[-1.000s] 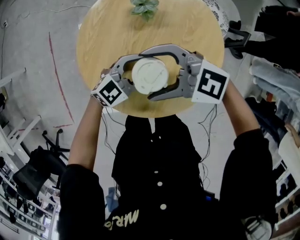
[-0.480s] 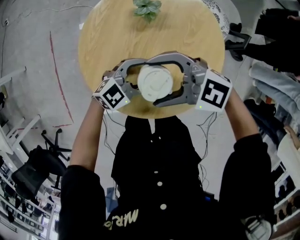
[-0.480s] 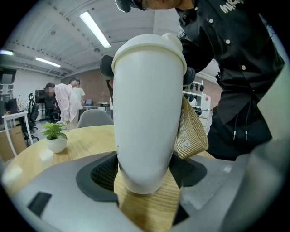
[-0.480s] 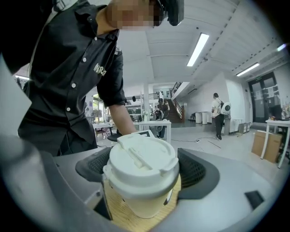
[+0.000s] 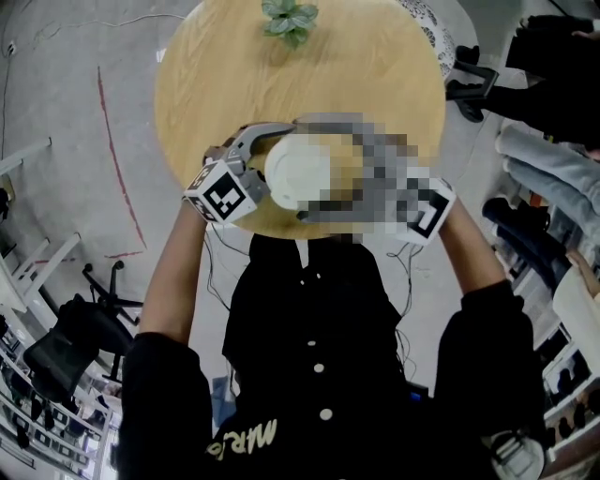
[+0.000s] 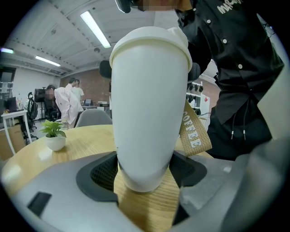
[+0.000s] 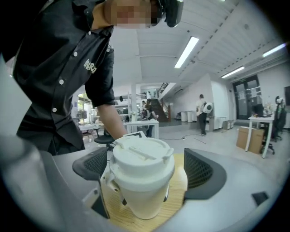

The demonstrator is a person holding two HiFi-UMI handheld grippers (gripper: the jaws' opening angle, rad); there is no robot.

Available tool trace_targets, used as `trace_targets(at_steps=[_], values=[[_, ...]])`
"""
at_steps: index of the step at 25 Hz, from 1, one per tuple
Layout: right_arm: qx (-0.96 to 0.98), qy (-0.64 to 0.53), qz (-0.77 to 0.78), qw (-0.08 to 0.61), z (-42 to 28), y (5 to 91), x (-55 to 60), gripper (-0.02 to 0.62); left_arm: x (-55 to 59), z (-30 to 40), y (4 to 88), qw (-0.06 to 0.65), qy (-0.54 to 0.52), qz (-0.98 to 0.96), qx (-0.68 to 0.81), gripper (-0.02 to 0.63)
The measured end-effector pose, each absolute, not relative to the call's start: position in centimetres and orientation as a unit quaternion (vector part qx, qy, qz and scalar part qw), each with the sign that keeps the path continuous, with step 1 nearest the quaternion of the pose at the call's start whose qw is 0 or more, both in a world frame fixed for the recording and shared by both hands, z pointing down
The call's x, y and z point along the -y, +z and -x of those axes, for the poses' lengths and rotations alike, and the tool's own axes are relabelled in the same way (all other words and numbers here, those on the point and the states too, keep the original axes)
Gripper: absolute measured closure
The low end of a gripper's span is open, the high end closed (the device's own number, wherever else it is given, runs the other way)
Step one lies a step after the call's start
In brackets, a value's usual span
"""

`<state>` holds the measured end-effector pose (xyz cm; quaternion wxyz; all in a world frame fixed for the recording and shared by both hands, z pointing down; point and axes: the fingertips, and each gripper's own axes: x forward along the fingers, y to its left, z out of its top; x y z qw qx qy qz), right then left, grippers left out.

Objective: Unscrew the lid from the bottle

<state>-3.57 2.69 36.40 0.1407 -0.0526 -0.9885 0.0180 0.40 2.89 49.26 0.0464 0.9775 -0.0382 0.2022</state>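
Lower in the head view than a second before, my right claw [image 7: 147, 168] had swung its marker cube [image 5: 427, 214] down toward the near edge of the table [image 5: 375, 75]. Its jaws had just been opening. The lid [image 7: 141, 154] stood between them with a clear gap at the right-hand pad. The left-hand pad seemed just clear of it too, though that side was harder to read. Nothing was gripped there.

My left claw [image 6: 142, 172] sat about where it had been, left of centre in the head view, its pads clamped on the lower body of the bottle [image 6: 149, 104]. The bottle stood upright with the lid on it, over the near part of the round table, at the middle of the head view.

A woven strap tag [image 6: 194, 131] hung off the bottle's right side in the left gripper view. A small potted plant [image 5: 289, 16] sat at the table's far edge, top centre, well apart from the bottle. A black chair [image 5: 66, 347] stood on the floor at lower left, and a red line [image 5: 117, 159] ran down the floor left of the table. My own black-sleeved arm crossed behind the lid in the right gripper view.
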Motion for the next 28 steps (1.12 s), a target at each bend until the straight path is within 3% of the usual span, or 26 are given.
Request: trace_targets(at_steps=[7,8,9,16,20,28], values=[[0.984,0.01,-0.11,0.138,4.2,36.6,-2.3,0.061,-2.7,-0.5,49.5,0.046,0.197,-0.977,0.069,0.258],[0.984,0.003,-0.118,0.136,4.3,36.6,-2.0,0.072,-2.7,-0.5,49.5,0.046,0.197,-0.977,0.069,0.258],[0.984,-0.002,-0.116,0.135,4.4,36.5,-1.8,0.125,-2.7,-0.5,49.5,0.047,0.197,-0.977,0.068,0.258],[0.985,-0.025,0.092,0.144,4.2,36.0,-3.0,0.129,-2.8,-0.7,49.1,0.046,0.2,-0.977,0.055,0.258],[0.978,-0.003,0.136,0.156,4.0,36.2,-2.9,0.128,-2.6,-0.7,49.0,0.057,0.196,-0.977,0.057,0.258],[0.989,0.021,-0.04,0.143,3.3,35.8,-2.4,0.092,-2.8,-0.6,49.0,0.055,0.199,-0.977,0.057,0.258]])
